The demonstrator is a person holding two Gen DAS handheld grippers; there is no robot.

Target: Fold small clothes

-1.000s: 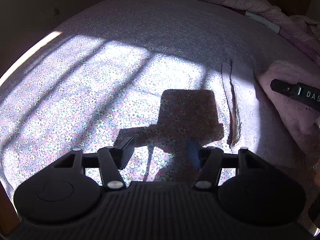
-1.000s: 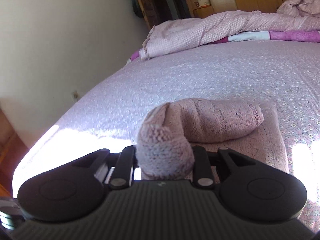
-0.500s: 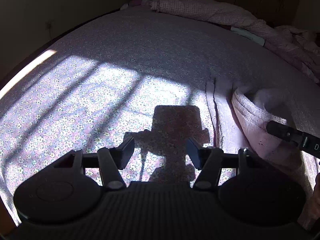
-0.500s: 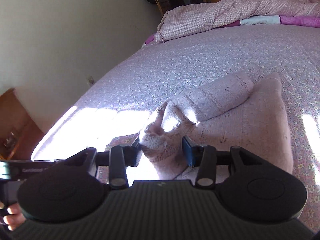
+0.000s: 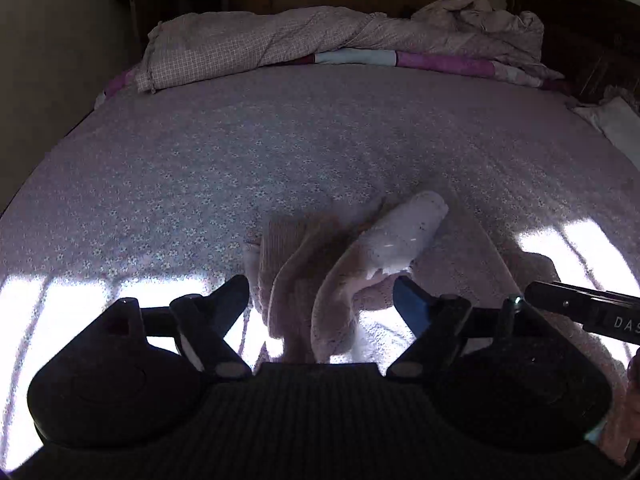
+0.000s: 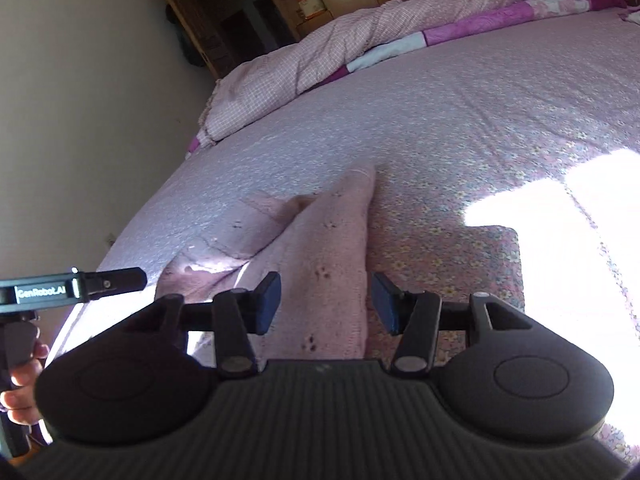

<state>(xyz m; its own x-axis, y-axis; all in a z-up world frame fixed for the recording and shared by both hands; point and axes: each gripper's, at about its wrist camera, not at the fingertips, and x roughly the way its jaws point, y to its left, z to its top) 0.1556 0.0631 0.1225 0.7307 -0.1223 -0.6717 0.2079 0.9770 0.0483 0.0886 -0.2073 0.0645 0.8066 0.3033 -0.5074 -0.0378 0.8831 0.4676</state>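
**Q:** What had just changed?

**A:** My right gripper (image 6: 326,300), jaws opening, had let go of the pink knitted garment (image 6: 320,264); its pads stood clear of the cloth between them. My left gripper (image 5: 322,300) had swung over the garment, jaws opening wide, unpressed.

**Q:** Where was the garment?

**A:** Lower centre of both frames, on the floral bed (image 5: 280,140), sleeve folded across. I judged that fold finished.

Left wrist view dim, underexposed; sunlight patches blown out white on bedsheet (image 5: 320,152) low at both sides. Right wrist view brighter; glare patch at right washes out floral print. Fisheye bending at edges; garment (image 5: 328,280) softly blurred.
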